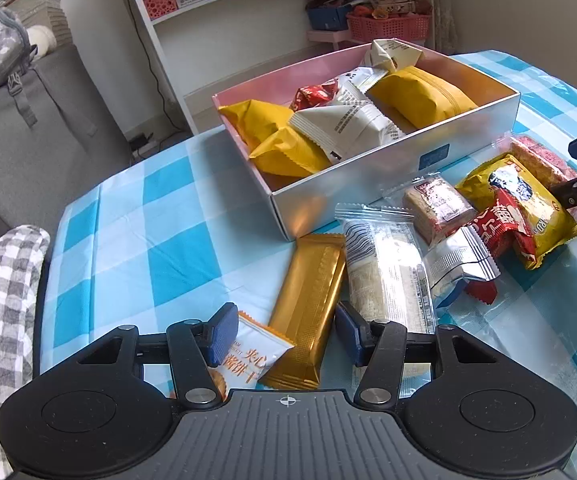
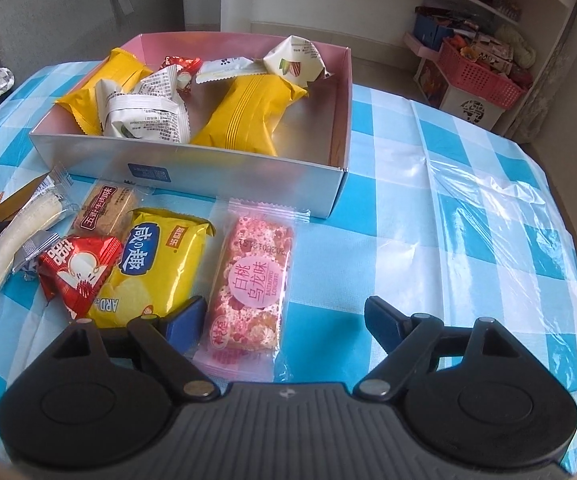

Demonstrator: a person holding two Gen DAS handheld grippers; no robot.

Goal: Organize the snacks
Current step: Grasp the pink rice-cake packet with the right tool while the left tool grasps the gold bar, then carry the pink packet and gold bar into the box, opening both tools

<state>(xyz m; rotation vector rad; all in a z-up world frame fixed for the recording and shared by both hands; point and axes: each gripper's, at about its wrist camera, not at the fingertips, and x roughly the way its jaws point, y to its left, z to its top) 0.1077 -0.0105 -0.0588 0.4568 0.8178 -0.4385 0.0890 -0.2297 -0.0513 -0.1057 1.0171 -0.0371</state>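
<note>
The gold bar is lined up squarely between the blue pads of the left gripper, and that pairing is what the coming move is judged to rest on. In the left wrist view the bar's long axis runs from about 6 o'clock up towards 12, tipped a shade to 1, so it lies nearly along the fingers and is straddled across its narrow width. The jaws are at a middling gap: the right pad sits just beside the bar's right edge, while the left pad rests over a white-and-orange biscuit packet tucked against the bar at 9 o'clock. No firm press on the bar can be made out, so nothing is counted as held yet; the biscuit packet could be pinched along with it.

Over on the right, the pink bar is framed by the right gripper, jaws spread wide. Its long axis also points to 12 o'clock, along the fingers. The left pad is seen just beside the wrapper's lower left edge; the right pad stands well clear at 3 o'clock with bare checked tablecloth between. Nothing is gripped there.

The box, already part filled with yellow and white packets, lies at 12 to 1 o'clock from the left gripper and at 11 o'clock from the right. Each bar is nearest its own gripper, so a two-handed pick is judged likely, each followed by a carry forward over the box's near wall.
</note>
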